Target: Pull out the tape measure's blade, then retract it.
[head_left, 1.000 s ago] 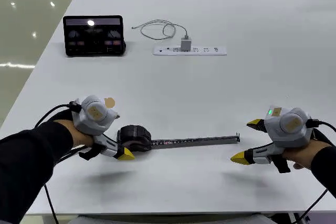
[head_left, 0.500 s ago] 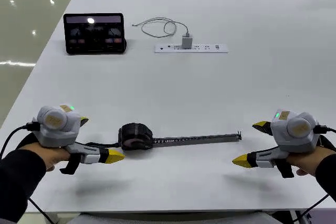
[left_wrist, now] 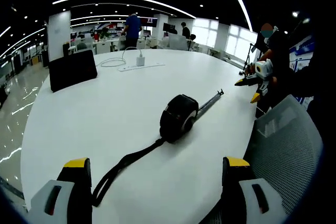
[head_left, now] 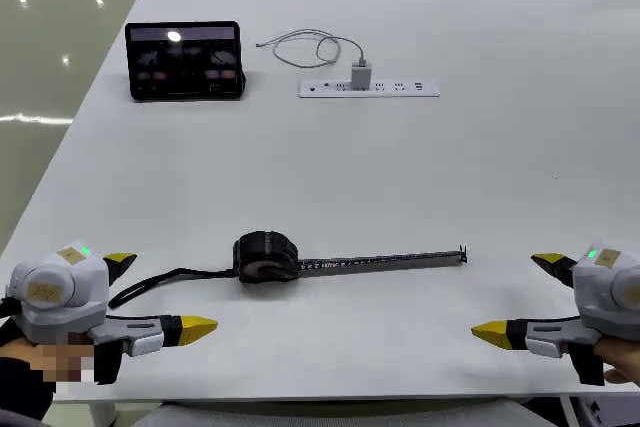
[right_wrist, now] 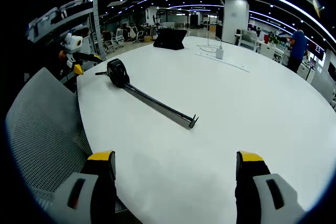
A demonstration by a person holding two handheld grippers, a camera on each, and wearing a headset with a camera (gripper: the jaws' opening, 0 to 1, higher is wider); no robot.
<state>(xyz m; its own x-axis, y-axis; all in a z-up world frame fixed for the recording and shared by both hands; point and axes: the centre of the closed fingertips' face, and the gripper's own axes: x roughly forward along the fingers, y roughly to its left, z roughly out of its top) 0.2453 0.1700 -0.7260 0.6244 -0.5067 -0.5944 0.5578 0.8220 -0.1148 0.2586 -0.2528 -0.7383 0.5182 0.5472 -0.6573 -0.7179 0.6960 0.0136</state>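
Note:
A black tape measure (head_left: pixel 265 256) lies on the white table (head_left: pixel 400 177), its blade (head_left: pixel 385 263) pulled out flat to the right and ending in a hook (head_left: pixel 462 253). Its black wrist strap (head_left: pixel 160 281) trails left. My left gripper (head_left: pixel 160 296) is open at the near left edge, clear of the case (left_wrist: pixel 178 117) and strap (left_wrist: pixel 126 163). My right gripper (head_left: pixel 522 299) is open at the near right edge, short of the blade's hook (right_wrist: pixel 192 121). In the right gripper view the case (right_wrist: pixel 117 72) lies far left. Nothing sits between either pair of jaws.
A dark tablet (head_left: pixel 185 60) stands at the back left. A white power strip (head_left: pixel 368 89) with a plugged charger and coiled cable (head_left: pixel 310 49) lies at the back centre. A grey mesh chair (right_wrist: pixel 42 135) is at the table's near edge. People stand in the background.
My left gripper has let go of the tape measure and drawn back left toward the near edge. The right gripper has moved right, away from the hook. The blade stays extended.

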